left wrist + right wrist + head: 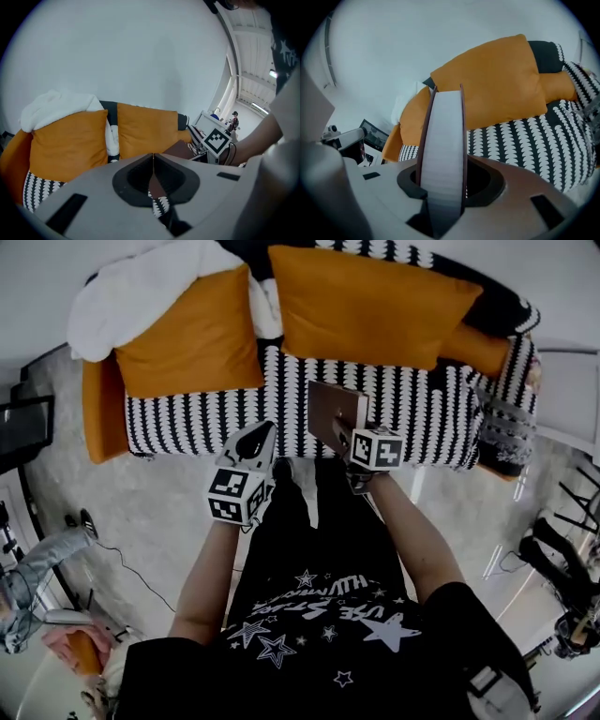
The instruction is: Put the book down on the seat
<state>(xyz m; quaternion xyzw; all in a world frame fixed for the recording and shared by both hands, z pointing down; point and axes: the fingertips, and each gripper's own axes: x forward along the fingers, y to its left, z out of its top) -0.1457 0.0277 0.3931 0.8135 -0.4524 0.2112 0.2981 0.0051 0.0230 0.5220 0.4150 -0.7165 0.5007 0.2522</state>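
A sofa (441, 418) in a black-and-white pattern runs across the far side of the head view, with a white blanket (141, 287) heaped on its far left corner. Just right of the blanket, a left cushion (183, 334) in orange leans on the backrest. Near the sofa's front edge a person (319, 634) in a black shirt printed with stars stands on the grey floor (141, 512), both arms stretched toward the seat (197, 413). The left hand-held gripper (261, 439) hovers at the near edge of the seat, left of centre. In its own view the left hand-held gripper (153, 164) has its jaws pressed together along a thin seam, with nothing between them. Just to its right, the right hand-held gripper (352, 437) carries the book (334, 409), a brown-covered volume held over the front part of the seat, tilted and not lying flat. Whether its lower edge touches the fabric cannot be told. In the right gripper view the book (443, 140) stands on edge, its pale page block facing the camera. The right hand-held gripper (443, 187) is clamped on the two covers, jaws parted only by the book's thickness. Beyond the book, a right cushion (370, 301), also orange, rests against the backrest.
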